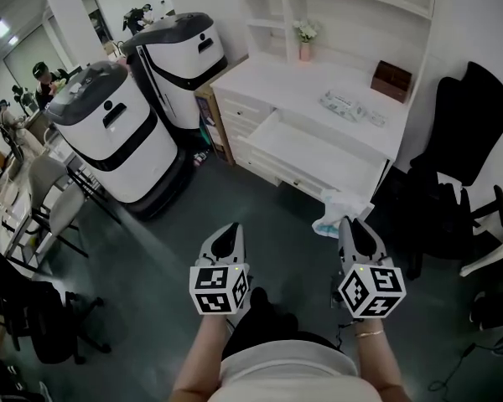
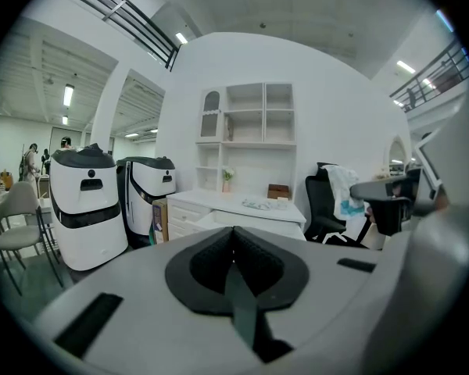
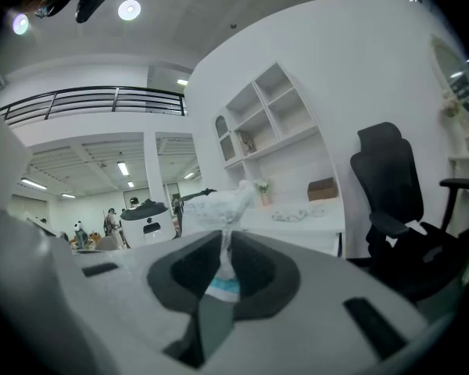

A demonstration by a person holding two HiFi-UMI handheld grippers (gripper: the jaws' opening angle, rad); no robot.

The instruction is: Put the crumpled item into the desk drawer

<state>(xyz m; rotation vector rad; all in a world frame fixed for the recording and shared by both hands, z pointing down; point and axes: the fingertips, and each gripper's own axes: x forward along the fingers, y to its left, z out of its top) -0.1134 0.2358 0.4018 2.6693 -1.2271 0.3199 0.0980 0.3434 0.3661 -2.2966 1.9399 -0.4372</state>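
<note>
My right gripper (image 1: 346, 222) is clenched on the crumpled wrapper (image 1: 334, 211) — held just short of the open drawer (image 1: 314, 153), near its front right corner. My left gripper (image 1: 232, 228) is closed on nothing. A black chair (image 1: 457, 170) crowds the right — two white machines (image 1: 117, 141) stand well left

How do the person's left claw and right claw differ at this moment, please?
The left claw is shut on nothing, while the right claw is shut on a crumpled white-and-blue item. In the head view, the left claw hangs over bare dark floor, whereas the right claw is nearer the open white desk drawer. Both point towards the white desk.
</note>
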